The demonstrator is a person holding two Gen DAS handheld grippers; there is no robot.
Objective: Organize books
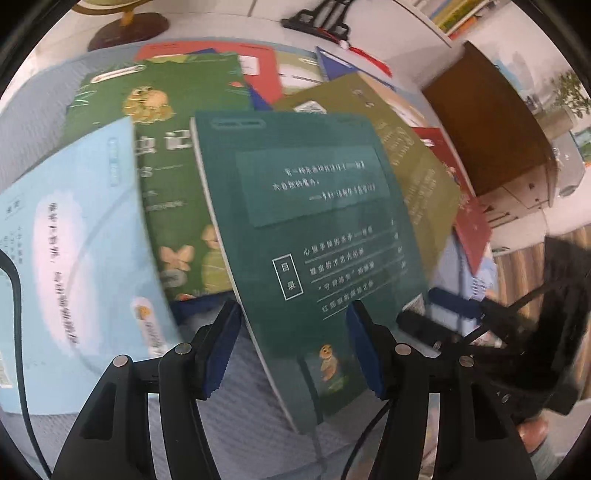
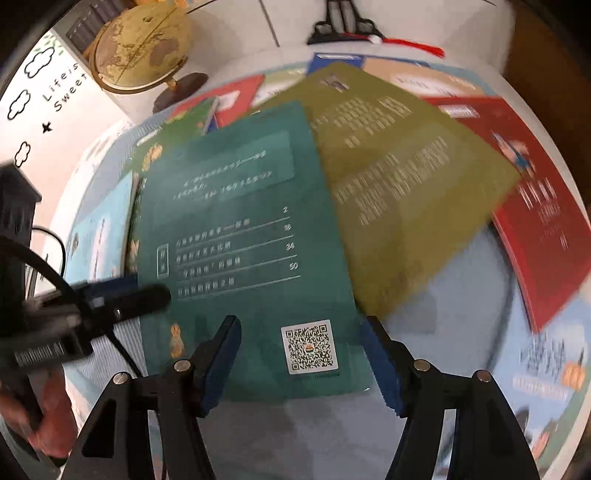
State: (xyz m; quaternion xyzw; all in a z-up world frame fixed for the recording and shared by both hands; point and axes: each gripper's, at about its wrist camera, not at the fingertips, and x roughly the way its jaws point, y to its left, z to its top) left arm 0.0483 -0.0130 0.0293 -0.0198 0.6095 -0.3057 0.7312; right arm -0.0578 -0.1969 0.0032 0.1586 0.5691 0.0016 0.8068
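Note:
A teal book [image 1: 314,240] with white lettering lies face up on top of a loose pile of books. My left gripper [image 1: 293,350] is open over its lower left part: the book's white edge runs between the fingers and the pads do not touch it. My right gripper [image 2: 303,363] is open over the same teal book [image 2: 240,229] near its QR code, with nothing pressed between its pads. From the right wrist view, the left gripper [image 2: 140,295] reaches in at the book's left edge. The right gripper [image 1: 436,314] shows at the book's lower right corner.
An olive book [image 2: 399,192] and a red book [image 2: 535,229] fan out to the right; a light blue book [image 1: 85,240] and a green book [image 1: 159,110] lie to the left. A globe [image 2: 140,48], a black stand [image 2: 343,22] and a brown box [image 1: 487,122] ring the table.

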